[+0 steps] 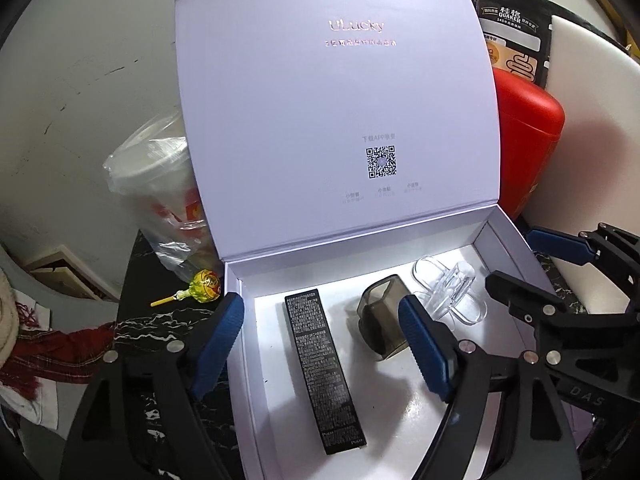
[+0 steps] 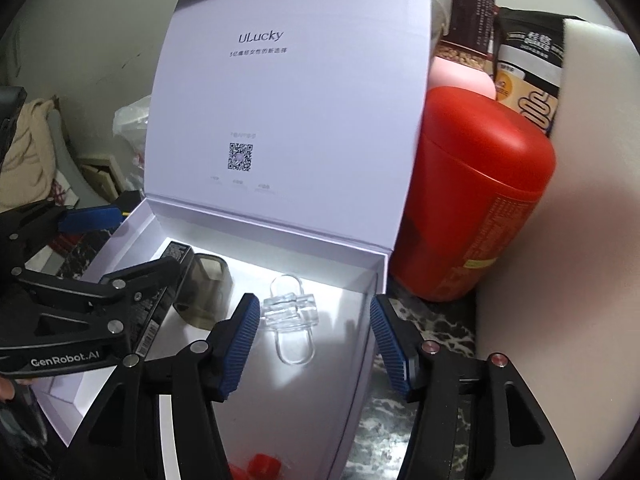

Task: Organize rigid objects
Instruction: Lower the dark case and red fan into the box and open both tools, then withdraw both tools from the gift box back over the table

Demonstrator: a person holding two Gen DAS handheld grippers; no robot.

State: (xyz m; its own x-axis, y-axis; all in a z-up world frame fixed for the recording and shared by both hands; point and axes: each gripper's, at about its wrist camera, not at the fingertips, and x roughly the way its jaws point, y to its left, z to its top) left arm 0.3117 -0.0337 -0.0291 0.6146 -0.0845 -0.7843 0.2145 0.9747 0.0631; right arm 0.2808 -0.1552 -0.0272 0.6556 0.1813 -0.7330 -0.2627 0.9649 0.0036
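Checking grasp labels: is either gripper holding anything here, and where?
Nothing is held. Left gripper and right gripper stand open over the white box.

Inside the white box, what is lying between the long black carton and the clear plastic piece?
The smoky translucent cap lies between the black carton and the clear plastic piece. The left wrist view shows it best.

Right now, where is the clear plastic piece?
The clear plastic piece lies on the floor of the white box, at its right end, beside the smoky grey case.
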